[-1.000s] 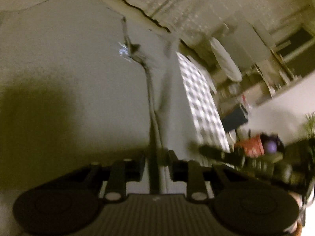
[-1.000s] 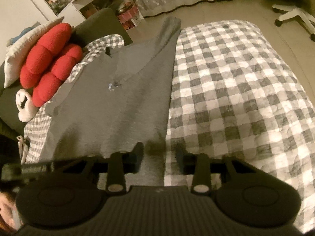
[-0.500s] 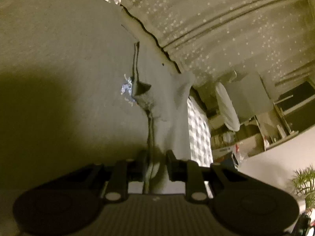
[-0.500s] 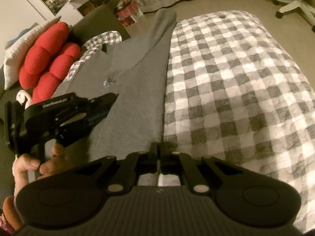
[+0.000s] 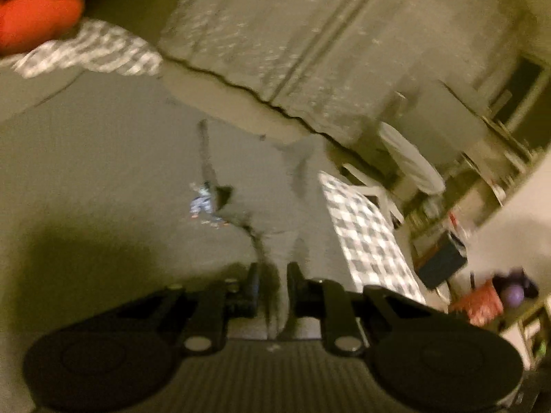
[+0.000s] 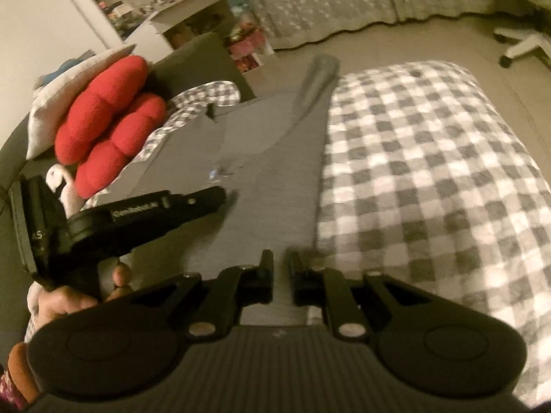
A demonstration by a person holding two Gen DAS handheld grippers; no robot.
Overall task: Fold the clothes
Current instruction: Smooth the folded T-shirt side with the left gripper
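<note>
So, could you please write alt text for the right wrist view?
The right gripper pinches the near edge of a grey garment spread on a checked bedspread. The left gripper, held in a hand, reaches over it; red cushions lie behind.

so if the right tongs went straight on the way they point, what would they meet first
Probably only more of the grey garment that the right tongs already straddle, running along it toward the sleeve; depth is unclear.

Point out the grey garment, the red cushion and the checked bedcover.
grey garment (image 6: pixel 275 186), right wrist view, flat middle of the body.
red cushion (image 6: pixel 110 134), right wrist view, centre lobes.
checked bedcover (image 6: pixel 430 179), right wrist view, bare top surface.
</note>
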